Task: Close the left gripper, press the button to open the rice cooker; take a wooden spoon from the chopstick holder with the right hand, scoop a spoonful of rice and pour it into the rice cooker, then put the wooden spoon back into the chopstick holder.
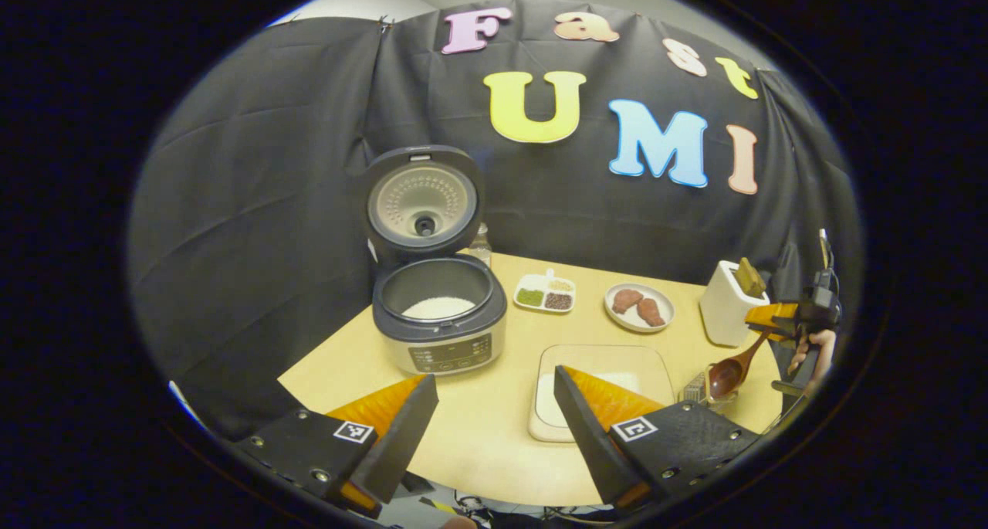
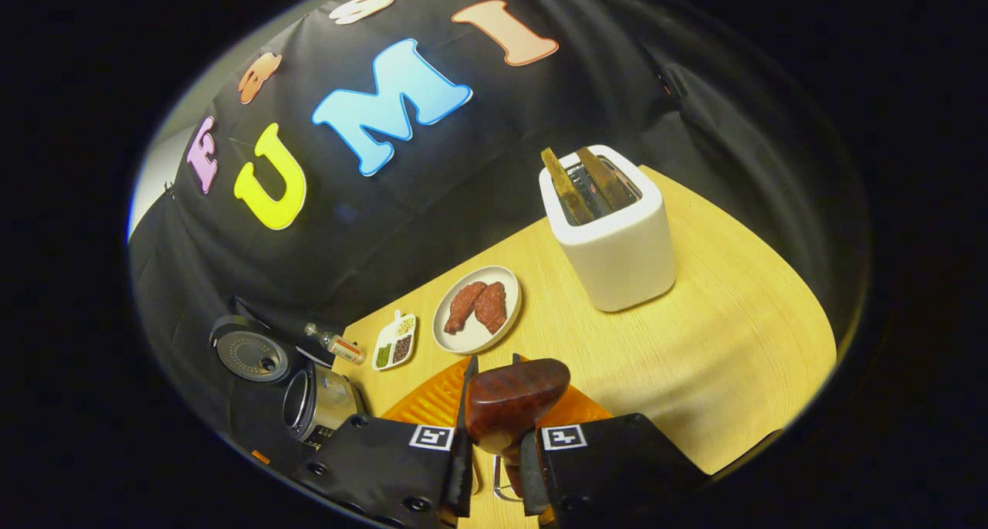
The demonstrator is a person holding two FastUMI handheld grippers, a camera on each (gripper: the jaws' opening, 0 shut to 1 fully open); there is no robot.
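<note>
- Rice cooker (image 1: 438,313): lid up, white rice in the pot, at the table's (image 1: 478,428) left.
- Wooden spoon (image 1: 733,367): clamped by the right gripper (image 2: 494,436), bowl hanging low, handle slanting up; holder (image 1: 725,311) just behind.
- Left gripper (image 1: 494,428): jaws apart, empty, nearer the cooker.
- Rice tray (image 1: 602,359): between cooker and spoon.
- Right gripper view: handle end (image 2: 509,398) close up.

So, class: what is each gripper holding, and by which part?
The right gripper grips the wooden spoon by its handle; the left gripper is open, holding nothing.
</note>
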